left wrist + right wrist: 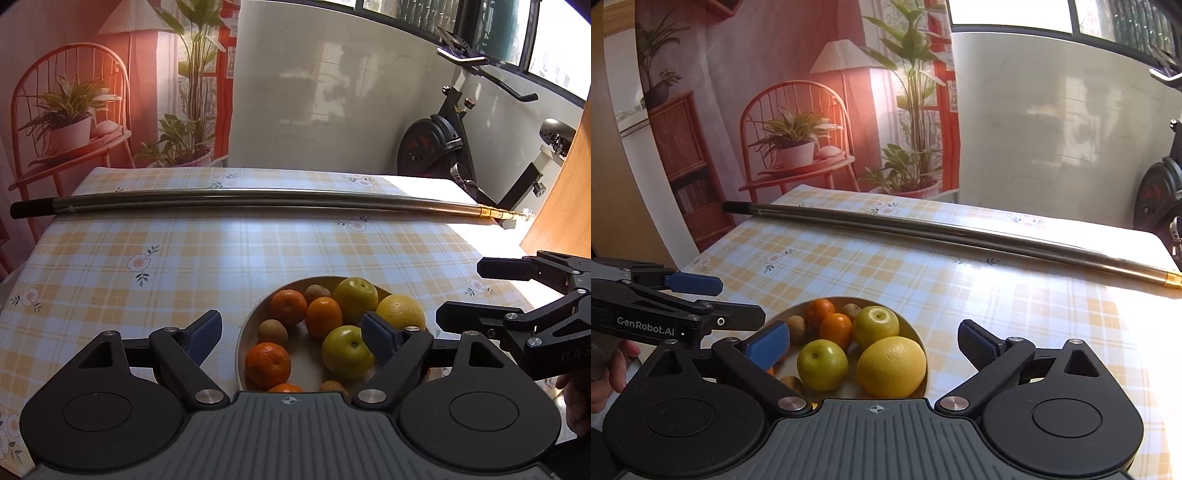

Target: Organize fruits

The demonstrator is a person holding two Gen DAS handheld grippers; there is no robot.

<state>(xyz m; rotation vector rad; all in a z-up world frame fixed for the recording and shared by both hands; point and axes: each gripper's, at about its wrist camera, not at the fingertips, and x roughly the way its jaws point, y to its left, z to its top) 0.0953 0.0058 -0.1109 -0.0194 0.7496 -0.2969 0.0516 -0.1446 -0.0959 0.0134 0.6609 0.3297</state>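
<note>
Yellow and orange fruits (pixel 325 321) all lie in the bowl (pixel 919 343); your left gripper (pixel 291 334) and right gripper (pixel 873 343) hover over it, both spread and empty. Sorting pending or finished: unclear.

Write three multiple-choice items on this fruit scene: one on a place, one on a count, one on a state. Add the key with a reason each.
1. Where does the metal pole lie?
A. across the table beyond the bowl
B. inside the bowl
C. on the floor

2. How many green apples are in the bowl?
A. one
B. two
C. four

3. How do the left tongs stand?
A. shut on an orange
B. shut, empty
C. open, empty

Key: 1 A, it spans the tablecloth behind the fruit. 2 B, the near apple and the far apple show. 3 C, the pads sit wide apart, gripping nothing.
</note>
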